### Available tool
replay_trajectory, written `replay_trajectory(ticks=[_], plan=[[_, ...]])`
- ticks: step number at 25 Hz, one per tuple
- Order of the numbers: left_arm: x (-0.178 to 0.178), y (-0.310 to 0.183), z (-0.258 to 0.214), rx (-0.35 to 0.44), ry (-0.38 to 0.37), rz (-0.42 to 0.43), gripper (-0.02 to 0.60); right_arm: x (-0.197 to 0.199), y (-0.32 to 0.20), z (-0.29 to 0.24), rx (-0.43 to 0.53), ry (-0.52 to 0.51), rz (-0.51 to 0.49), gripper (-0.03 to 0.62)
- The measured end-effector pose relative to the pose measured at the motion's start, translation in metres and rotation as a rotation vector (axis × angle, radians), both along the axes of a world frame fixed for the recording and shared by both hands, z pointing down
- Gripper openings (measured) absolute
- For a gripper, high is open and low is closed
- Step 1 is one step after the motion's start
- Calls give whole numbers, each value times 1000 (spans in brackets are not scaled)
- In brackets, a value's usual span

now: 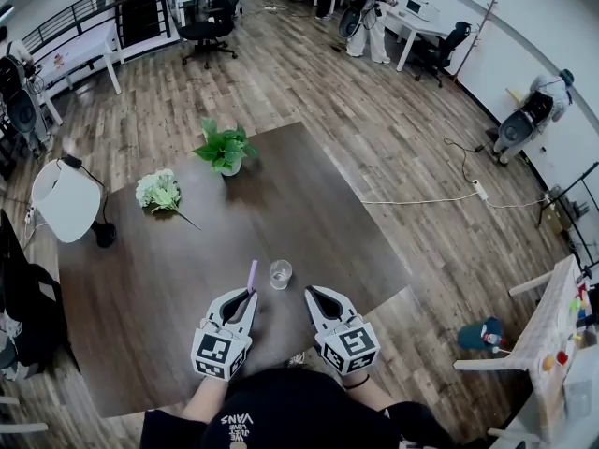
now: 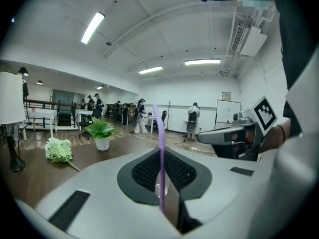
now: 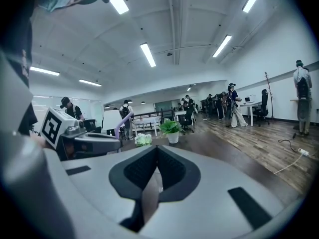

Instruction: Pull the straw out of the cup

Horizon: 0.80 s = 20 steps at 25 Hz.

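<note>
Nearest the person, the left gripper (image 1: 249,295) is pinching the purple straw (image 1: 251,275) between its closed jaws. The straw is standing upright, out of the cup, while the right gripper (image 1: 313,294) is pointing alongside with its jaws pressed together on nothing. Just past the tips, the clear cup (image 1: 280,273) is sitting upright on the dark table (image 1: 309,204), just right of the straw, and farther back a white flower bunch (image 1: 159,192) is lying near a potted plant (image 1: 225,150), with a white lamp (image 1: 67,199) standing at the left edge.
</note>
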State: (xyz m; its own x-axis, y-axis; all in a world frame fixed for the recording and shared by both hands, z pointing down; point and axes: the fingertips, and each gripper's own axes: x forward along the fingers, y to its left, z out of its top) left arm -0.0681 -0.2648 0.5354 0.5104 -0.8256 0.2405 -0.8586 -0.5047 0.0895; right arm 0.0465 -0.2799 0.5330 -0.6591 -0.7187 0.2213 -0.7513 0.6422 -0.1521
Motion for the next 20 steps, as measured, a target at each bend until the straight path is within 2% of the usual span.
replay_trajectory(ticks=[6, 20], plan=[[2, -2, -2, -1, 4, 3, 31, -2, 2, 0, 6, 34, -15, 17], [11, -4, -4, 1, 8, 14, 31, -1, 2, 0, 5, 32, -17, 17]])
